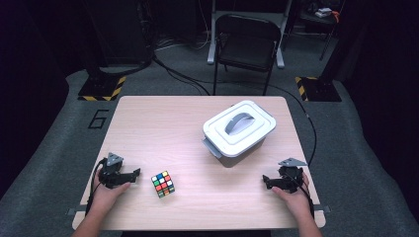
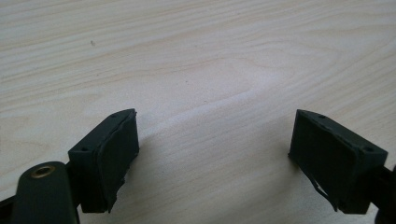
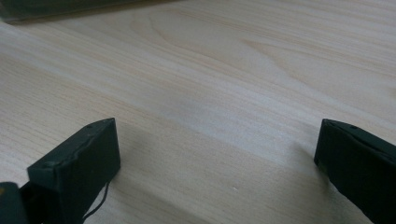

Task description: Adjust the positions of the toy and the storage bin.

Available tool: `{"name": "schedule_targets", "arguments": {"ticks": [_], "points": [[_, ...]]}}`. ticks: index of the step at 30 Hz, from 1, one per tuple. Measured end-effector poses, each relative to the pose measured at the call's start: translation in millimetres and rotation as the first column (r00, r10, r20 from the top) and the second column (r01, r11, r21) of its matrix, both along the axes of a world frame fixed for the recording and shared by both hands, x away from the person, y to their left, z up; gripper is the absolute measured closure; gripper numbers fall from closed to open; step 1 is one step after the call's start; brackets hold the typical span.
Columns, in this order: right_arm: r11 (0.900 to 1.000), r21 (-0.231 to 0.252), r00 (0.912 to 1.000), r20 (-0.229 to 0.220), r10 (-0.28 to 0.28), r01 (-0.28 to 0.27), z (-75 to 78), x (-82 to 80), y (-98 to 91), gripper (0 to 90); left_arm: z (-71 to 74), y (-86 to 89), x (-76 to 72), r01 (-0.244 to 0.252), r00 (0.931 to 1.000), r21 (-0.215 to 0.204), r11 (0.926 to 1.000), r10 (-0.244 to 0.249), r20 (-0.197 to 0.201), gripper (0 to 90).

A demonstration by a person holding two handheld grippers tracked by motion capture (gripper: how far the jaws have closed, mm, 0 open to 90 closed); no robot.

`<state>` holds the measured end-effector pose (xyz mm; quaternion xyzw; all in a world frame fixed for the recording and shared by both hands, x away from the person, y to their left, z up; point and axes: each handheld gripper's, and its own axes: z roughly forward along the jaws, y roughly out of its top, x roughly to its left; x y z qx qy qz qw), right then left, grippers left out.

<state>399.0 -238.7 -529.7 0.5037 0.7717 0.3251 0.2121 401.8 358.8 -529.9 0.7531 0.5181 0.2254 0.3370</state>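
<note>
Cube [image 1: 162, 184], lidded box [image 1: 238, 128] on wooden table [image 1: 163, 128].

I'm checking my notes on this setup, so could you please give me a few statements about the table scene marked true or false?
1. The white box has its lid on, grey handle lying flat. True.
2. The puzzle cube sits inside the box. False: it rests on the table, apart from the box.
3. The left gripper is open with nothing between its jaws. True.
4. The right gripper is shut on the cube. False: it is open over bare wood.
5. The cube lies nearer the left gripper. True.
</note>
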Motion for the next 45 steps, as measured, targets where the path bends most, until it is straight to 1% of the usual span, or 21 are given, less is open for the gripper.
{"name": "schedule_targets", "arguments": {"ticks": [3,4,5,11,12,13,15,16,19,20,23,24,31,32,35,38,40,41,42,43,45], "points": [[1.0,0.0,1.0,0.0,0.0,0.0,0.0,0.0,0.0,0.0,0.0,-0.5,-0.3,-0.006,1.0,0.0,1.0,0.006,0.0,14.9],[1.0,0.0,1.0,0.0,0.0,0.0,0.0,0.0,0.0,0.0,-1.0,-1.0,-0.1,-0.008,0.9999,-0.005,1.0,0.008,0.01,14.7],[1.0,0.0,1.0,0.0,0.0,0.0,0.0,0.0,0.0,0.0,-1.0,-1.0,-0.1,-0.008,0.9999,-0.005,1.0,0.008,0.011,14.6],[1.0,0.0,1.0,0.0,0.0,0.0,0.0,0.0,0.0,0.0,-0.9,-0.9,0.0,-0.007,0.9999,-0.004,1.0,0.007,0.009,14.5],[1.0,0.0,1.0,0.0,0.0,0.0,0.1,0.0,0.0,0.0,-0.4,-0.7,0.0,-0.005,1.0,-0.002,1.0,0.005,0.003,14.5],[1.0,0.001,1.0,0.001,-0.005,0.005,0.1,-0.2,0.1,0.9,-1.0,-0.9,0.1,-0.008,0.9999,-0.005,1.0,0.008,0.01,14.5],[0.9999,0.003,0.9999,0.005,-0.012,0.012,0.2,-0.5,0.2,2.5,-0.6,-0.8,0.0,-0.007,1.0,-0.003,1.0,0.007,0.005,14.7],[0.9994,0.015,0.9994,0.013,-0.03,0.03,0.8,-2.4,1.2,7.2,0.0,-0.8,-0.1,-0.008,1.0,0.0,1.0,0.008,-0.001,14.8],[0.9995,0.023,0.9993,0.029,-0.024,0.024,1.4,-3.3,1.8,13.5,-0.7,-1.0,-0.2,-0.011,0.9999,-0.003,0.9999,0.011,0.01,15.1],[0.9996,0.021,0.9993,0.033,-0.019,0.019,1.4,-3.2,1.7,13.7,0.1,-0.7,-0.6,-0.01,1.0,0.0,1.0,0.01,0.002,15.4],[0.9995,0.024,0.9993,0.03,-0.022,0.021,1.5,-3.4,1.8,13.9,0.1,-0.5,-0.9,-0.01,0.9999,-0.002,1.0,0.01,0.003,16.6],[0.9995,0.024,0.9994,0.029,-0.021,0.02,1.6,-3.3,1.7,14.0,-0.4,-0.7,-1.2,-0.008,0.9999,-0.009,0.9999,0.008,0.01,16.6],[0.9995,0.02,0.9995,0.022,-0.023,0.023,2.7,-3.5,1.3,15.8,0.2,-1.1,-2.4,0.007,0.9998,-0.008,0.9999,-0.007,0.016,23.6],[0.9995,0.02,0.9995,0.022,-0.024,0.023,2.8,-3.5,1.4,16.1,-0.3,-1.8,-2.6,0.008,0.9996,-0.013,0.9999,-0.008,0.029,24.6],[0.9996,0.02,0.9995,0.022,-0.022,0.022,3.1,-3.7,1.5,17.4,0.3,-1.8,-2.9,0.013,0.9995,-0.012,0.9998,-0.013,0.027,28.1],[0.9995,0.022,0.9995,0.022,-0.021,0.021,3.4,-4.0,1.5,18.2,4.2,1.5,-3.6,0.011,0.9999,-0.036,0.9993,-0.011,-0.002,32.8],[0.9995,0.022,0.9995,0.022,-0.021,0.021,3.4,-4.1,1.5,18.3,8.7,3.3,-5.8,0.025,0.9995,-0.048,0.9985,-0.026,-0.018,35.8],[0.9995,0.022,0.9995,0.022,-0.021,0.021,3.4,-4.1,1.5,18.3,8.7,3.3,-5.8,0.025,0.9995,-0.048,0.9985,-0.026,-0.018,38.5],[0.9995,0.022,0.9995,0.022,-0.022,0.022,3.5,-4.1,1.5,18.5,11.9,3.3,-7.9,0.039,0.999,-0.057,0.9976,-0.04,-0.018,38.5],[0.9995,0.022,0.9995,0.02,-0.023,0.023,3.6,-4.2,1.5,18.7,16.5,2.2,-10.5,0.052,0.9983,-0.054,0.9972,-0.054,-0.025,39.2],[0.9995,0.023,0.9995,0.021,-0.024,0.023,3.6,-4.2,1.5,18.7,21.8,0.6,-14.0,0.072,0.997,-0.073,0.9947,-0.074,-0.025,40.1]]}}
